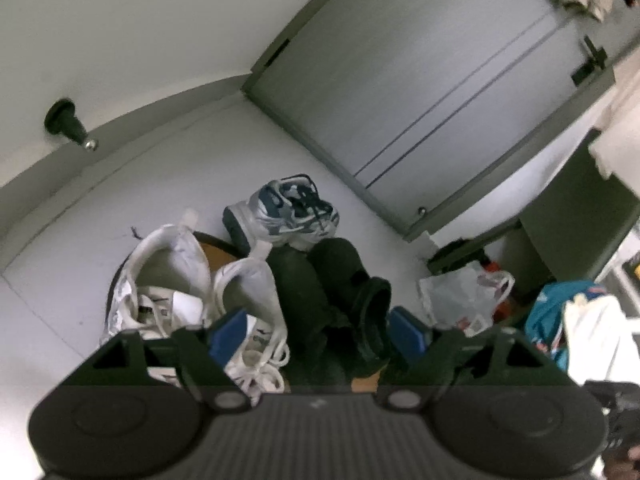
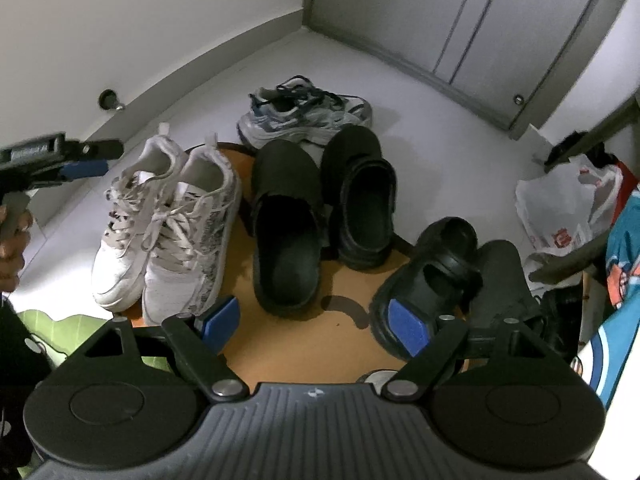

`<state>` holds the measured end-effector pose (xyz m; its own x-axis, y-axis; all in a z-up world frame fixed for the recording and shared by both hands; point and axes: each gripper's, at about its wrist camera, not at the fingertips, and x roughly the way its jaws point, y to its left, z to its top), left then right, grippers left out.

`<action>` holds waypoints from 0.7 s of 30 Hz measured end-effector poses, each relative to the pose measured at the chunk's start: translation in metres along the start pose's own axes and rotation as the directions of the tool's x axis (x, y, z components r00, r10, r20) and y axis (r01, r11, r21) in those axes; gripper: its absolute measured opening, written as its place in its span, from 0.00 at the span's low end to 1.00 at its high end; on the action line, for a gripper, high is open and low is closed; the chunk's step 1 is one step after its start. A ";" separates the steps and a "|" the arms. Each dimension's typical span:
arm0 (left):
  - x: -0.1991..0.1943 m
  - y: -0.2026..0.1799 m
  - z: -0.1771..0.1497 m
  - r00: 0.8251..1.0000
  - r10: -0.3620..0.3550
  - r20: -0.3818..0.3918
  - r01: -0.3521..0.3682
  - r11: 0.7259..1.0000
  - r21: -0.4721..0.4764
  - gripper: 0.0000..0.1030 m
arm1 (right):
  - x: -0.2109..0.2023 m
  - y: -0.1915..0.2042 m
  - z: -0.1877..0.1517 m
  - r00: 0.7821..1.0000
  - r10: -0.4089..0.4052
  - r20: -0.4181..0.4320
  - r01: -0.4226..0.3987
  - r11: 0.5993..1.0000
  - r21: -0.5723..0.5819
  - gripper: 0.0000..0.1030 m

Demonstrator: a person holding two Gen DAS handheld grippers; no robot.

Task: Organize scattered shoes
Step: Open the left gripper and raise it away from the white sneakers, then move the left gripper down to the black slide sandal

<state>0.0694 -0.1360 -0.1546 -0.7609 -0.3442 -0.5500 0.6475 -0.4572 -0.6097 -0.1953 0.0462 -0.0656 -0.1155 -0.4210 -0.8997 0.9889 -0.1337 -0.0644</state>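
Two handheld grippers hang over a group of shoes on a round orange mat [image 2: 304, 344] laid on a pale floor [image 2: 420, 92].

From the right wrist camera, the right gripper [image 2: 316, 322] points steeply down with its blue-padded jaws spread wide and nothing between them; bare mat shows in the gap. A pair of white lace-up sneakers [image 2: 168, 220] stands side by side on the left part of the mat, touching each other, toes toward the camera. Just to their right sits a pair of black clogs [image 2: 320, 216], also side by side, heels toward the camera. A second pair of black clogs [image 2: 444, 280] lies at the right edge of the mat, tilted against each other, close behind the gripper's right pad. Beyond the mat, a grey and blue sneaker [image 2: 304, 114] rests on the floor, touching the far toes of the first clogs. The left gripper [image 2: 86, 168] shows at the left edge of this view, held by a hand [image 2: 12, 240], above the floor beside the white sneakers.

From the left wrist camera, the left gripper [image 1: 316, 334] is released as well, jaws wide apart and gripping nothing, with the black clogs [image 1: 332, 296] seen below the gap and the white sneakers [image 1: 192, 300] to the left.

A grey door [image 1: 420, 80] stands behind the shoes, and a white plastic bag [image 2: 568, 204] lies on the floor to the right.
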 end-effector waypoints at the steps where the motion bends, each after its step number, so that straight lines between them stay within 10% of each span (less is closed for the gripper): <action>1: 0.001 -0.003 -0.001 1.000 -0.005 -0.005 0.005 1.000 0.014 0.78 | 0.000 -0.003 0.000 1.000 0.002 0.002 -0.002 1.000 0.005 0.83; 14: 0.007 -0.024 -0.017 0.992 -0.086 -0.091 0.094 0.992 0.084 0.78 | -0.011 -0.037 0.001 0.998 -0.053 0.043 0.050 0.995 0.086 0.83; 21: -0.004 -0.018 -0.005 0.999 -0.002 -0.036 0.007 0.992 0.127 0.78 | -0.028 -0.041 -0.003 0.996 -0.034 0.077 0.026 0.995 0.096 0.83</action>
<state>0.0609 -0.1221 -0.1449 -0.7603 -0.3131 -0.5692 0.6318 -0.5600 -0.5359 -0.2327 0.0664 -0.0387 -0.1556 -0.4843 -0.8610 0.9721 -0.2300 -0.0463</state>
